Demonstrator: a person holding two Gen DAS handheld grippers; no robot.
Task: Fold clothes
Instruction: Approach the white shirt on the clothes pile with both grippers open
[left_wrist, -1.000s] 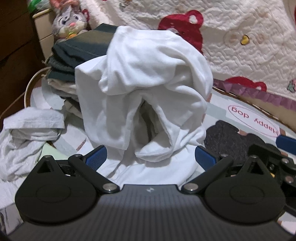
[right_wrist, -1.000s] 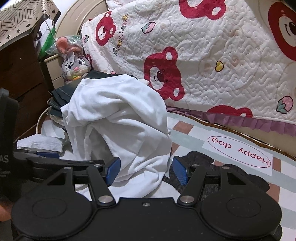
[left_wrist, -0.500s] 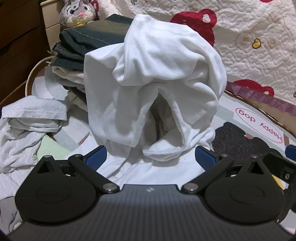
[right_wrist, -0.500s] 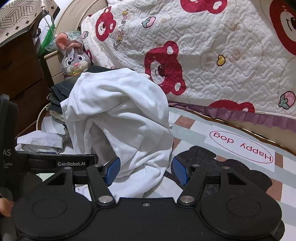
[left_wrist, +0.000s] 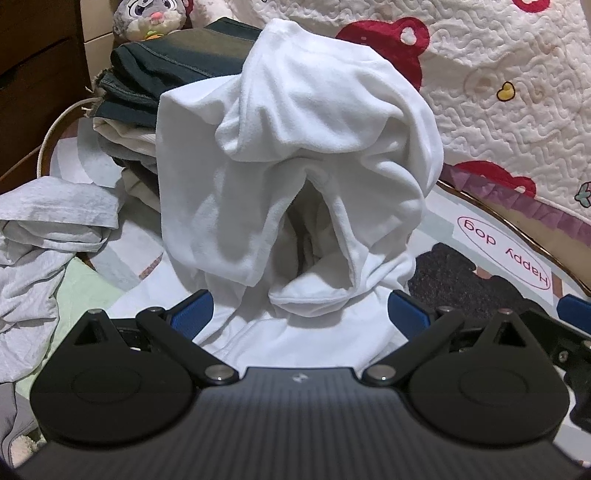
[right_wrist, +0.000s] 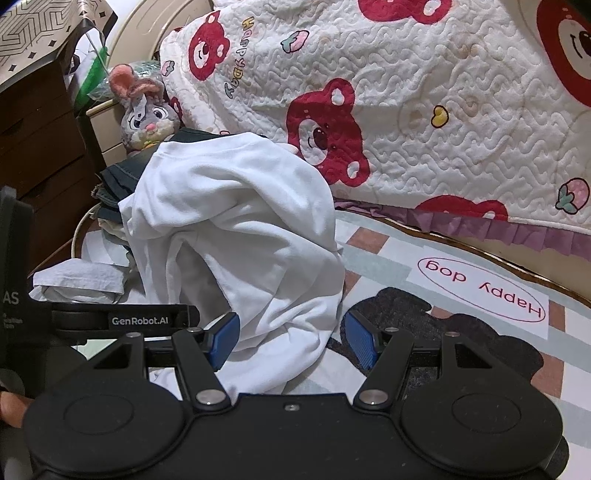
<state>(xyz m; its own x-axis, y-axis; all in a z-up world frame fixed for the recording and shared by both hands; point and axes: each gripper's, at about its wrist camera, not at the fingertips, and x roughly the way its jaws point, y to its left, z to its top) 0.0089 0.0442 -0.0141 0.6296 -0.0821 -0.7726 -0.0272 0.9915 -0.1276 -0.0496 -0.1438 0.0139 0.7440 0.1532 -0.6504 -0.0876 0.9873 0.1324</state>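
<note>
A crumpled white garment (left_wrist: 295, 155) (right_wrist: 236, 229) lies heaped on the patterned mat, draped partly over a stack of folded dark and beige clothes (left_wrist: 166, 74). My left gripper (left_wrist: 299, 314) stands open, its blue pads on either side of the garment's lower folds without pressing them. The right gripper (right_wrist: 291, 339) is open too, with the garment's hem lying between its pads. The right gripper's blue tip shows at the right edge of the left wrist view. The left gripper's black body crosses the left side of the right wrist view.
A rumpled grey garment (left_wrist: 40, 236) lies at the left on the mat (right_wrist: 480, 295). A quilted bear-print bed cover (right_wrist: 424, 110) hangs behind. A plush rabbit (right_wrist: 144, 114) sits by a dark wooden cabinet (right_wrist: 40, 147) at the back left.
The left wrist view has drawn closer to the white garment and tipped slightly; the heap fills more of the view. The right gripper has stayed where it was.
</note>
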